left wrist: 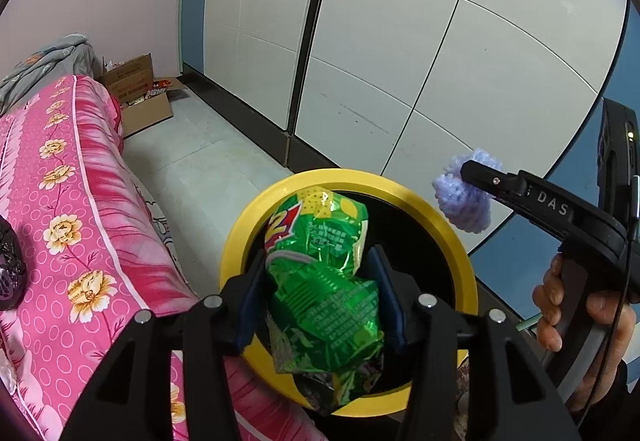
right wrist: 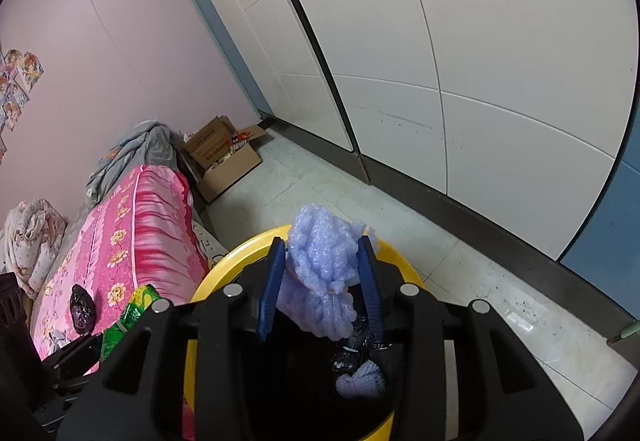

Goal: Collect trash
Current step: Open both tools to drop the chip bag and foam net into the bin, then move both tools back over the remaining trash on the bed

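The left gripper point(left wrist: 320, 293) squeezes a green snack bag point(left wrist: 320, 281) by its middle, right over the yellow bin point(left wrist: 452, 225); the bag looks light, crinkly and slippery. The right gripper point(right wrist: 322, 281) pinches soft purple foam point(right wrist: 320, 265) above the same bin. Inside the bin lie another purple foam lump point(right wrist: 362, 381) and a black scrap point(right wrist: 352, 351).

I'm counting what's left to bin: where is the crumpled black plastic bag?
The crumpled black plastic bag lies on the pink floral bedspread, left of the yellow-rimmed bin; it also shows at the left wrist view's left edge.
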Demonstrator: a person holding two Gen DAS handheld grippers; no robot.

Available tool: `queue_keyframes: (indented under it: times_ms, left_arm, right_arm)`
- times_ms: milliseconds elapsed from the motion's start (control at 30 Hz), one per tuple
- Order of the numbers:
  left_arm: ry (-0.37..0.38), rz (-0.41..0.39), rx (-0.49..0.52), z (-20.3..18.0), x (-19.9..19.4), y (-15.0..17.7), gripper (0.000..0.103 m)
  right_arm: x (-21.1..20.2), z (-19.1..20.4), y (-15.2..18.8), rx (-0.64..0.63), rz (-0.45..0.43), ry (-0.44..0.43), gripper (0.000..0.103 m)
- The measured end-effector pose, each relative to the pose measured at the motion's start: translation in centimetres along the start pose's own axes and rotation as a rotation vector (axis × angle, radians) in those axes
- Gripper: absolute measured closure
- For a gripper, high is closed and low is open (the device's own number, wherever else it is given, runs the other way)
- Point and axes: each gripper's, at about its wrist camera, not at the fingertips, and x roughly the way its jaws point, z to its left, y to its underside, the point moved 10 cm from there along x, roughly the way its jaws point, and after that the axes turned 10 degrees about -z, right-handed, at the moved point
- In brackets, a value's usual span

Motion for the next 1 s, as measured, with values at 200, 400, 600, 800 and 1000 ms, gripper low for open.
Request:
queue_keyframes:
  times_ms: [200, 400, 600, 800, 1000]
  left_arm:
    - [0.001, -0.026, -0.003, -0.2, -1.1, -0.7, 0.039]
    - [-0.009, -0.062, -0.03, 0.5, -2.8, -1.8, 0.031]
    - [-0.045, -0.11, -0.05, 2.6, -5.7, -2.7, 0.027]
    - [-0.122, -0.183, -0.071, 5.5, -10.5, -3.7, 0.019]
    - [-0.235, -0.255, -0.094, 10.0, -16.6, -3.8, 0.014]
  right_arm:
    - [-0.6, -0.3, -0.5, 0.004, -0.016, 0.021, 0.056]
    - [-1.8, -0.1, -1.3, 0.003, -0.037, 0.02, 0.054]
    - [-3.3, 1.2, -1.7, 0.004, -0.035, -0.021, 0.053]
    - [-5.2, 5.3, -1.9, -0.013, -0.026, -0.112, 0.047]
    - [-7.2, 11.0, -1.6, -0.067, -0.023, -0.212, 0.041]
